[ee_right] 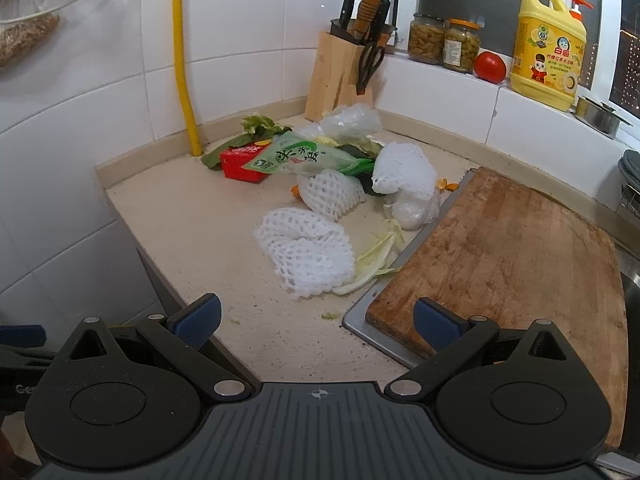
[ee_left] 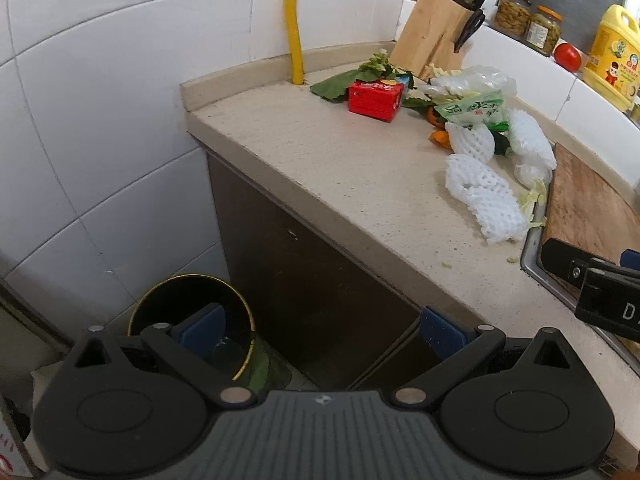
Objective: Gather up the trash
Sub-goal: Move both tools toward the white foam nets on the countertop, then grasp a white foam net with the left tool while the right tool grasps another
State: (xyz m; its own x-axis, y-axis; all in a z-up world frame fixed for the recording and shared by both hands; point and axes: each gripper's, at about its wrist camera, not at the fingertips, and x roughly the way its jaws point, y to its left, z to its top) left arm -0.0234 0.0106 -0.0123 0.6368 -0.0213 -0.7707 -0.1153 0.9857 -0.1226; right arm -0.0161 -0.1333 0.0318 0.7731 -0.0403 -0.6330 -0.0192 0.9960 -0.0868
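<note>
the trash lies in a loose heap on the table (ee_right: 192, 220), all of it on the wall side of the cutting board (ee_right: 512, 248). nearest the board's front corner sits a crumpled white foam net (ee_right: 306, 254), with pale cabbage scraps (ee_right: 378, 258) between them. beyond it lie two more foam nets (ee_right: 330, 194) (ee_right: 404, 168), one resting on a clear plastic bag (ee_right: 414, 210). a green snack bag (ee_right: 304, 158) lies flat, overlapping a red carton (ee_right: 240, 164). green leaves (ee_right: 256, 126) and orange peel bits (ee_right: 450, 186) lie around. the bin (ee_left: 192, 320) stands open on the floor, beside the table's end.
</note>
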